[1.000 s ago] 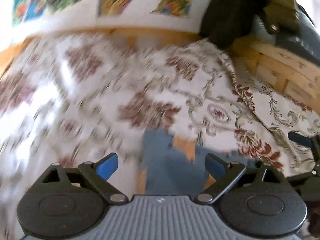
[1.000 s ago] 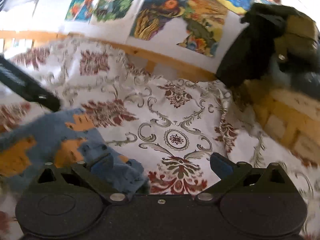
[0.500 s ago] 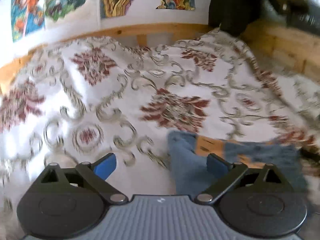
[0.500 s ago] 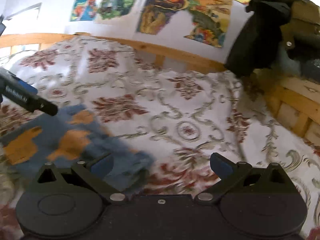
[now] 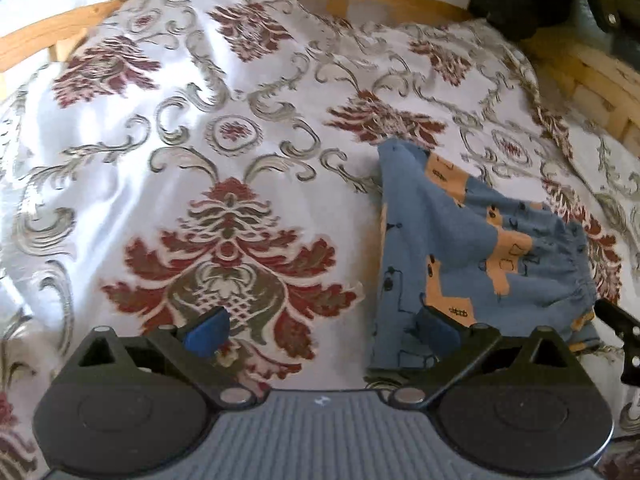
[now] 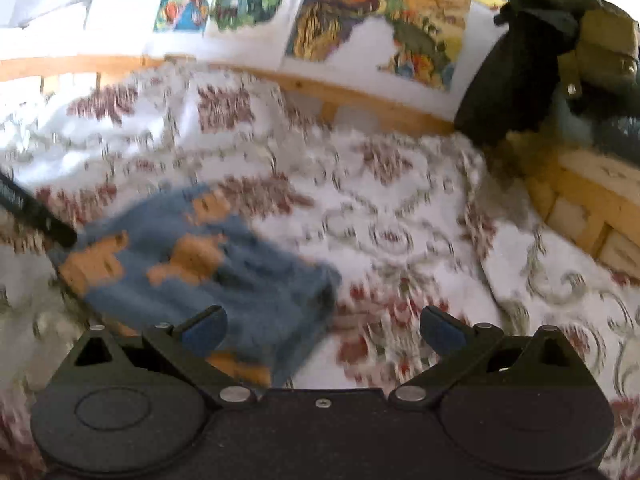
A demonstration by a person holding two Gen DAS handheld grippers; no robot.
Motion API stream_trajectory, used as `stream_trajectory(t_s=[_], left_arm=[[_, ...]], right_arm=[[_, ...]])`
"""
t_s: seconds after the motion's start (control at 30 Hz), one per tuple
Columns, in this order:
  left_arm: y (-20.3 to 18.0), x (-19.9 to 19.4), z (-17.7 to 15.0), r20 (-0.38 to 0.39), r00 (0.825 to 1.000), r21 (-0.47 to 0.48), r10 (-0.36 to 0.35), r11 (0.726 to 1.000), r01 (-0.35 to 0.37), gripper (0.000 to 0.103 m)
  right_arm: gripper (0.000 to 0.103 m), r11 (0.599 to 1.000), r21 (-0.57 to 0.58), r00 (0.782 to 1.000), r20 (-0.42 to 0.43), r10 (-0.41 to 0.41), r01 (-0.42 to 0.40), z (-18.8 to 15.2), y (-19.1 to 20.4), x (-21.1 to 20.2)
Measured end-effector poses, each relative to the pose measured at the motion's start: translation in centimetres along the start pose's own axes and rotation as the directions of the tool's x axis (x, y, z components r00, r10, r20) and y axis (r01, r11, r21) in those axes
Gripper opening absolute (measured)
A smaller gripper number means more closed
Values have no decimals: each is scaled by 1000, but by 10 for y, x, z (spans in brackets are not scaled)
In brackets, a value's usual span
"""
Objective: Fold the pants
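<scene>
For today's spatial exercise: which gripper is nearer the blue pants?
Hard to separate. Left gripper has pants at its right finger; right gripper has them at its left finger.

I'm working in a home bedroom, by the look of it. A bed fills most of both views, covered with a white bedspread patterned in red floral medallions and grey scrolls. A light wooden bed frame runs along the far edge and turns down the right side of the frame. Above it, at the top of the right wrist view, colourful cartoon posters hang on a white wall. Dark clothing is heaped in the upper right corner.
</scene>
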State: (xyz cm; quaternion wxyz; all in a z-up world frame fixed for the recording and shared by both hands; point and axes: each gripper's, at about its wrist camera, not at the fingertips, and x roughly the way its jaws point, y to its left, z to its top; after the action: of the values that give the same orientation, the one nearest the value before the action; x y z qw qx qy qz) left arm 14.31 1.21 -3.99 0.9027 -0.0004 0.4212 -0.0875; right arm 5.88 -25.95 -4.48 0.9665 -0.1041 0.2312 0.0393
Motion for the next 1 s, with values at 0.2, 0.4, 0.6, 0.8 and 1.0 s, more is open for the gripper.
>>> stream_trajectory(t_s=[0.2,0.4,0.6,0.8,1.0], left_arm=[[-6,13,4,-63,998,22,30,999,-29,102],[-10,11,-1,-117,992,50,47,998,-41,102],[-12,4,3,-138,989,51,50,998,-43,102],[-9,-8,8,-112,992,60,58,997,-51,103],[-7,-6,12,-120,991,50,52,998,-47,103]], right_arm=[[102,1000,0,981,-193,-13,14,-5,3,41],[102,996,75,989,-139,-44,55,-2,-5,-3],[102,996,81,987,-160,-26,39,5,7,-7],[102,987,157,975,-211,65,-31,13,10,3],[102,965,248,941,-296,164,-90,12,-3,16]])
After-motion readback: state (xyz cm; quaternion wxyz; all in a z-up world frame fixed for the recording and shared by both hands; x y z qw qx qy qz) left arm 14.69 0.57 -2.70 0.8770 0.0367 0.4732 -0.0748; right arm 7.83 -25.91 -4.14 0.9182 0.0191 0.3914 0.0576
